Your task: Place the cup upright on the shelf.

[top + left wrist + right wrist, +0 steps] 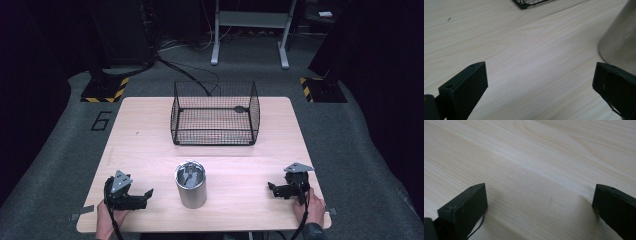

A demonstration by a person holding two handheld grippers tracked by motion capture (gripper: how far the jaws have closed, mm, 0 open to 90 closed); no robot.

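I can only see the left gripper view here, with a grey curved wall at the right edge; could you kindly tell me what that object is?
Observer: It is an upright metal can with an open top, standing near the table's front edge.
Operator: Thank you. Is anything inside it?
Observer: Yes, small metal pieces lie inside; I cannot tell what they are.
Operator: And where is the other tool?
Observer: The right tool rests on the table right of the can, jaws open.
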